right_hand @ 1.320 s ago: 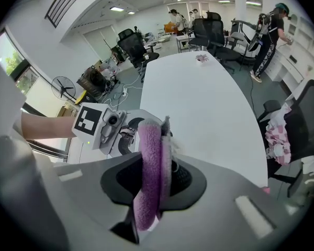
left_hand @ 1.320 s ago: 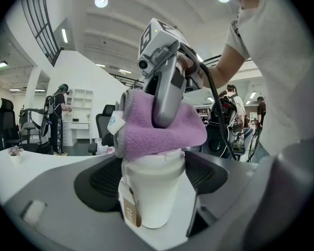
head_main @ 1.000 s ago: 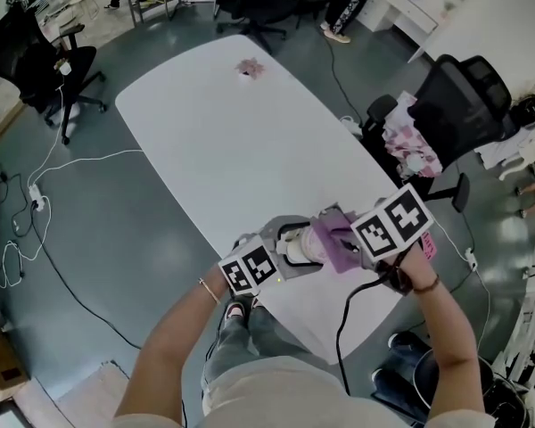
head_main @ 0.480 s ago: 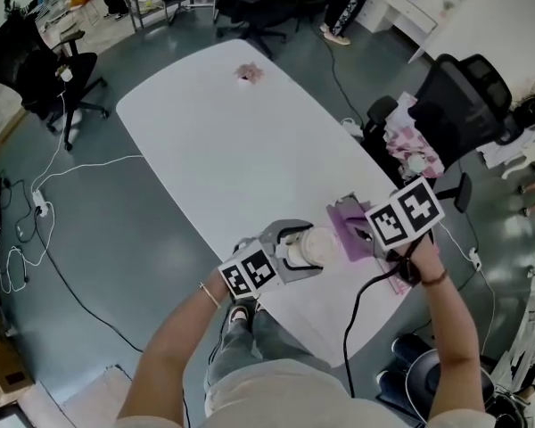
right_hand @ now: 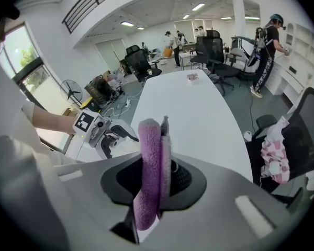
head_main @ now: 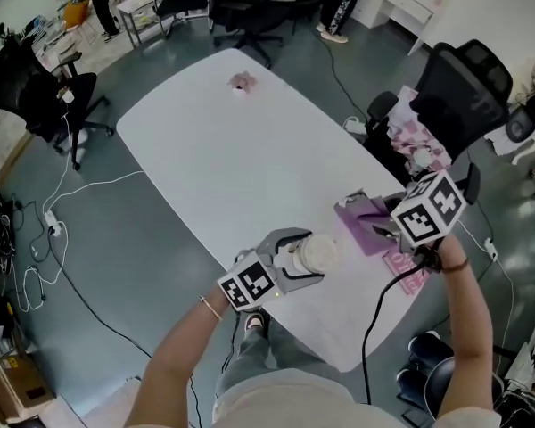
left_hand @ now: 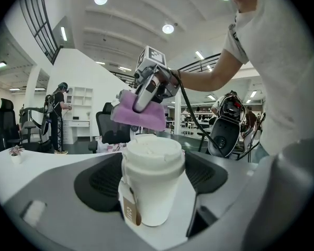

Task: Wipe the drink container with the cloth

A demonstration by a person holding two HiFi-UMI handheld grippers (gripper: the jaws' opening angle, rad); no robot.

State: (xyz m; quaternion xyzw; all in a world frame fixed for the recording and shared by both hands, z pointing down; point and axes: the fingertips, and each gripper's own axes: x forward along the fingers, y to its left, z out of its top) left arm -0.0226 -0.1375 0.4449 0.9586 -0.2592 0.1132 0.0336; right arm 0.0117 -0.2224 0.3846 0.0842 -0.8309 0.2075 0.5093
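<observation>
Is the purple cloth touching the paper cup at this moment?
No, the cloth sits clear of the cup, with a visible gap between them.

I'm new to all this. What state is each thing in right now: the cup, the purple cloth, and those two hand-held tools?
drink container: lid on, gripped by its sides, no cloth touching it.
cloth: folded over, pinched between jaws, held apart from the drink container.
left tool: closed on the drink container.
right tool: closed on the cloth.
</observation>
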